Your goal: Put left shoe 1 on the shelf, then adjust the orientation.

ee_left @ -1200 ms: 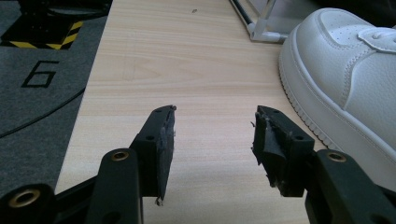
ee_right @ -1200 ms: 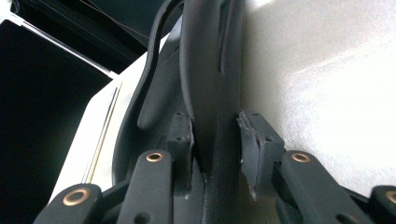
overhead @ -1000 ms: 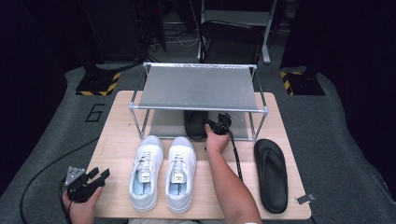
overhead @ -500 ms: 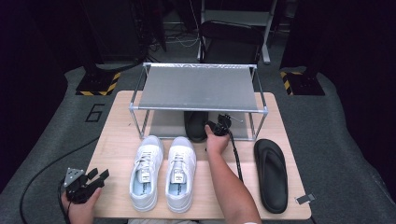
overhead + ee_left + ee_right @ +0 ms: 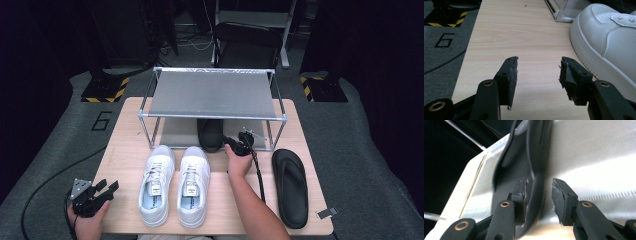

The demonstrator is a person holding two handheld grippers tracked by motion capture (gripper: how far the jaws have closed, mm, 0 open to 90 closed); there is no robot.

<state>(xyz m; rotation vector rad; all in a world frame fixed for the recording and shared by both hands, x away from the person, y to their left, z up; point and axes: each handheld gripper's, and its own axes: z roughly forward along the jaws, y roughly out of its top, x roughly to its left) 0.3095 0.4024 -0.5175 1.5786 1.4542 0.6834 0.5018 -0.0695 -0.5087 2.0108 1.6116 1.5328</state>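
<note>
Right gripper (image 5: 239, 146) at rack (image 5: 212, 92) mouth, jaws just closing, straddling black sandal's (image 5: 210, 134) rim, grip unclear; sandal half hidden under rack shelf; left gripper (image 5: 100, 192) idle at table (image 5: 125, 150) corner, jaws apart, empty.

A pale wooden bench (image 5: 125, 150) stands on grey carpet (image 5: 65, 130) marked with a 6 (image 5: 101, 120). Black-and-yellow striped blocks (image 5: 102, 93) lie far left and right; a dark chair (image 5: 247, 42) sits beyond, in dim surroundings.
</note>
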